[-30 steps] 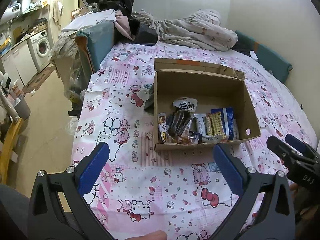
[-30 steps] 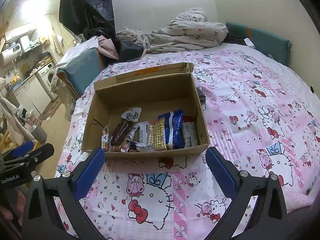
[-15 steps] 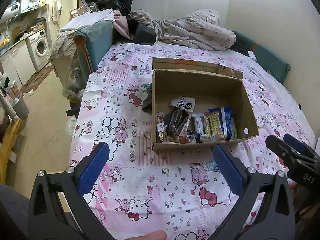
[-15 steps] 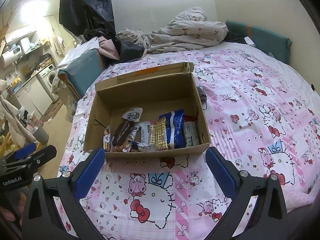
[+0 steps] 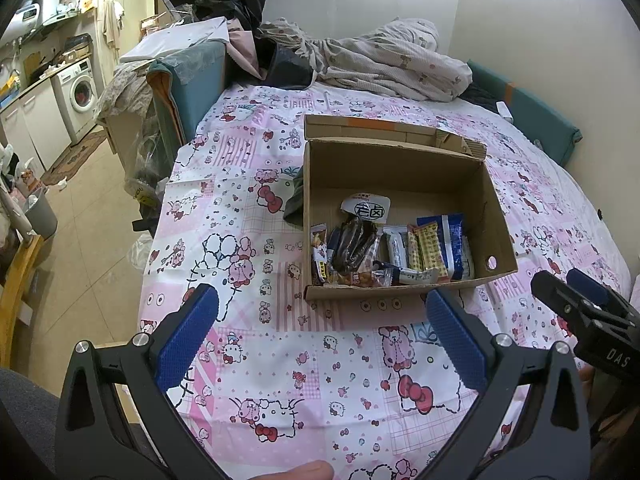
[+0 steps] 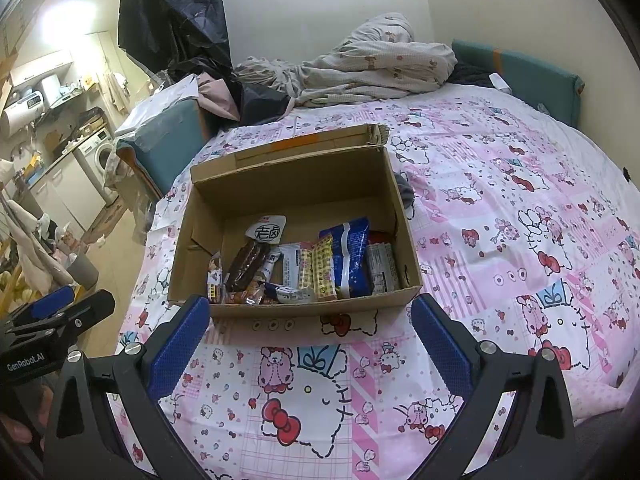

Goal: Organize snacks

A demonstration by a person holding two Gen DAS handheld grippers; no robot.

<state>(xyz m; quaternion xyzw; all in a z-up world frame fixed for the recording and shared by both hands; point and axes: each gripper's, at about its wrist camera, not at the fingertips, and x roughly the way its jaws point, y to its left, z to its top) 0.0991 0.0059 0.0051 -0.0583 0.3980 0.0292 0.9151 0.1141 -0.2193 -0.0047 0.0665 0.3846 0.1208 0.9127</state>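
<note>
An open cardboard box (image 5: 400, 168) (image 6: 296, 184) stands on the pink patterned bedsheet. Several snack packets lie in a row along its near wall: a dark brown one (image 5: 354, 242) (image 6: 248, 260), a yellow one (image 5: 430, 246) (image 6: 324, 266) and a blue one (image 5: 450, 240) (image 6: 350, 254) among them. My left gripper (image 5: 320, 332) is open and empty, above the sheet in front of the box. My right gripper (image 6: 310, 336) is open and empty, also just in front of the box. Each gripper shows at the edge of the other's view.
A crumpled blanket (image 5: 384, 64) lies at the far end of the bed. A teal cushion (image 5: 532, 116) lines the wall on the right. A dark cloth (image 5: 294, 204) lies against the box's left side. The bed's left edge drops to the floor (image 5: 80, 240).
Both grippers have drawn back slightly from the box, which sits a little farther away in both views. Both stay open and empty.
</note>
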